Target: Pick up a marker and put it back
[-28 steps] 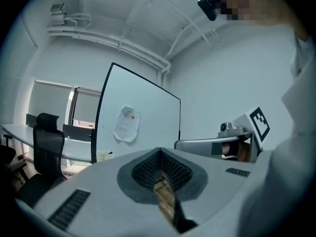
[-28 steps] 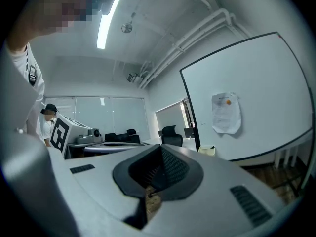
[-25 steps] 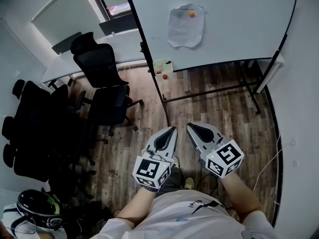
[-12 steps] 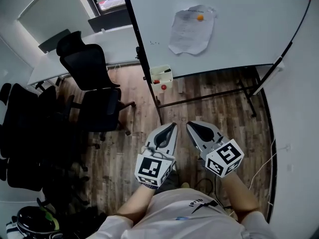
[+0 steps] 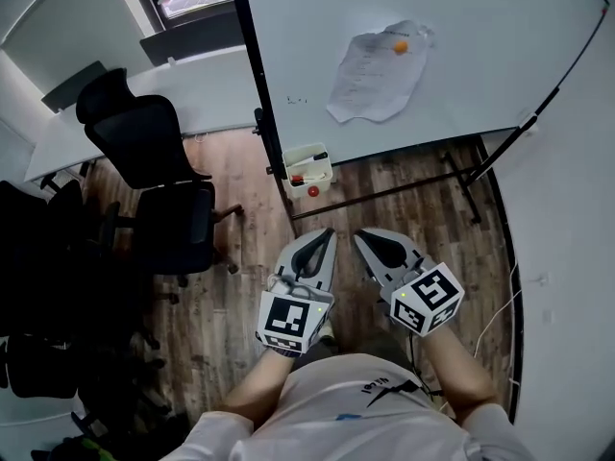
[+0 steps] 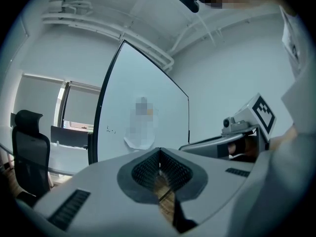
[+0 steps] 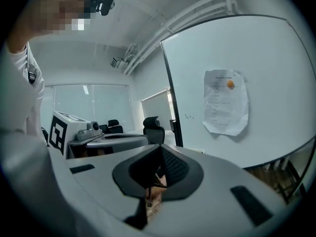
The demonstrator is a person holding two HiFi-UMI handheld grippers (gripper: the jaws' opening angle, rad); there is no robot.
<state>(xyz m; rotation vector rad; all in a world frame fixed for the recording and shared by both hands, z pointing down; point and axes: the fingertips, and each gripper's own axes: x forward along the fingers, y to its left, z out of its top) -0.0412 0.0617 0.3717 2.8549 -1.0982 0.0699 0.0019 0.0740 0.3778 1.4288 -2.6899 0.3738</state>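
Observation:
A small white tray (image 5: 307,169) hangs at the lower left corner of the whiteboard (image 5: 461,56). In it lie a black marker (image 5: 311,158) and something red; a red round piece (image 5: 313,191) sits just below it. My left gripper (image 5: 328,233) and right gripper (image 5: 359,238) are held side by side at waist height over the wooden floor, short of the tray. Both are shut with nothing between the jaws. The left gripper view shows its shut jaws (image 6: 159,154) pointing at the whiteboard (image 6: 143,112). The right gripper view shows the same for its jaws (image 7: 160,149).
A sheet of paper (image 5: 377,63) is held on the board by an orange magnet (image 5: 400,46). Black office chairs (image 5: 163,190) stand at the left by a white desk (image 5: 115,104). The board's black stand legs (image 5: 384,192) cross the floor ahead. A white wall (image 5: 567,257) runs along the right.
The head view has shifted forward: the whiteboard, tray and paper sit lower and nearer, and the chairs have slid left. Both grippers stay shut, side by side.

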